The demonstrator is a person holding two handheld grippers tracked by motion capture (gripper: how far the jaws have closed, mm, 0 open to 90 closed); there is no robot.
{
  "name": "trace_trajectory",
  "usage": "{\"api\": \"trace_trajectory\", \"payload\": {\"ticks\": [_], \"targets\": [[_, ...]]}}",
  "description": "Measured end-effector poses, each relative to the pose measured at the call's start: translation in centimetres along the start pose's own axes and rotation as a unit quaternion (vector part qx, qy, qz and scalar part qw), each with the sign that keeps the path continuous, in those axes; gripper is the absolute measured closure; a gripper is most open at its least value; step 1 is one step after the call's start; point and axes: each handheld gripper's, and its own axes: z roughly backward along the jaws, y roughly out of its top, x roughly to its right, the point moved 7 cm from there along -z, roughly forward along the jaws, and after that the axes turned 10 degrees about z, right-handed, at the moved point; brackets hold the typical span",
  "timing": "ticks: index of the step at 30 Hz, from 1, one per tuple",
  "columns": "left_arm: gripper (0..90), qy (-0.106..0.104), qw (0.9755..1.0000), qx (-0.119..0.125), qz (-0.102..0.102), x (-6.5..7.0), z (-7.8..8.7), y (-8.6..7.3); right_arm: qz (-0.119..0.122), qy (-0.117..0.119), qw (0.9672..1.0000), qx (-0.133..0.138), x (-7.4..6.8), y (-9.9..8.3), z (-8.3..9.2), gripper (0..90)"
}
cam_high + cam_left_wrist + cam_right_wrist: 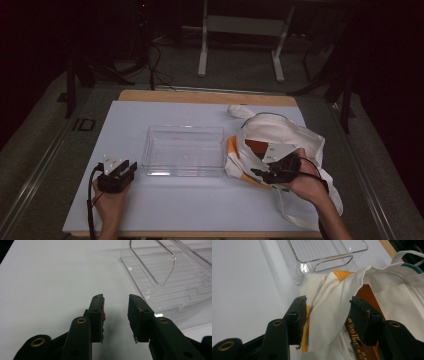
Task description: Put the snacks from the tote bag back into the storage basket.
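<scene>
The bag (280, 150) lies just right of the clear bin (184, 150), its rim fold between the right gripper (328, 315) jaws, which stand part open around the cloth, one jaw inside the mouth against an orange box (364, 297). The left gripper (115, 315), left of the bin, is open and empty.

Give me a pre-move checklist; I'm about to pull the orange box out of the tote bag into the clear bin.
1. Right gripper astride bag cloth: ok, though whether the pads press it, cannot tell.
2. Orange box visible inside the tote bag: ok.
3. Grip on the box itself: not ok, only cloth lies between the jaws.
4. Clear bin empty and beside the bag: ok.
5. Left gripper open, empty, resting by the bin: ok.
</scene>
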Motion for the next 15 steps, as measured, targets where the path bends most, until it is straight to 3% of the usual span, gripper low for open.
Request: {"api": "trace_trajectory", "payload": {"ticks": [15], "targets": [[65.8, 0.000, 1.0000, 0.000, 0.000, 0.0, 0.0, 0.0, -0.012, -0.008, 0.9998, -0.011, 1.3, -1.1, 0.9, 47.0]]}}
